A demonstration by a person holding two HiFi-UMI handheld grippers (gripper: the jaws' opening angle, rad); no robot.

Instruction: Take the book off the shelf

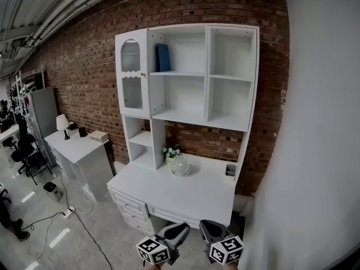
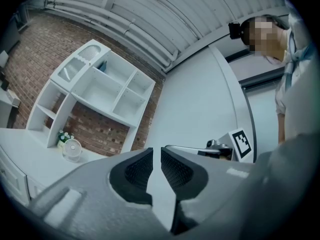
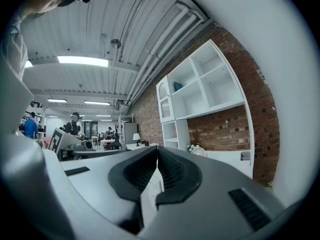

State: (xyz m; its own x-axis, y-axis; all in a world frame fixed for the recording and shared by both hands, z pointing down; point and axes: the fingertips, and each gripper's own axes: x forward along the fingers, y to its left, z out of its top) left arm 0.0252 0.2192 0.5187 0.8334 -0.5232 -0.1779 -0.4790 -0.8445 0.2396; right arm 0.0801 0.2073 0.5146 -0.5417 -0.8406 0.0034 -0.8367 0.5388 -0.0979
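A blue book (image 1: pixel 162 58) stands upright at the left of the upper middle compartment of the white shelf unit (image 1: pixel 205 75), which sits on a white desk (image 1: pixel 185 193) against the brick wall. The book also shows small in the left gripper view (image 2: pixel 102 66) and the right gripper view (image 3: pixel 178 86). Both grippers hang low in front of the desk, far below the book. My left gripper (image 1: pixel 179 230) (image 2: pixel 156 153) has its jaws together with nothing between them. My right gripper (image 1: pixel 208 228) (image 3: pixel 156 150) is shut and holds nothing.
A small white fan (image 1: pixel 180 165), a potted plant (image 1: pixel 170 151) and a small cup (image 1: pixel 230 170) sit on the desk. A glass-fronted door (image 1: pixel 131 72) closes the shelf's left compartment. A white pillar (image 1: pixel 315 122) stands at the right, a second desk with a lamp (image 1: pixel 62 122) at the left.
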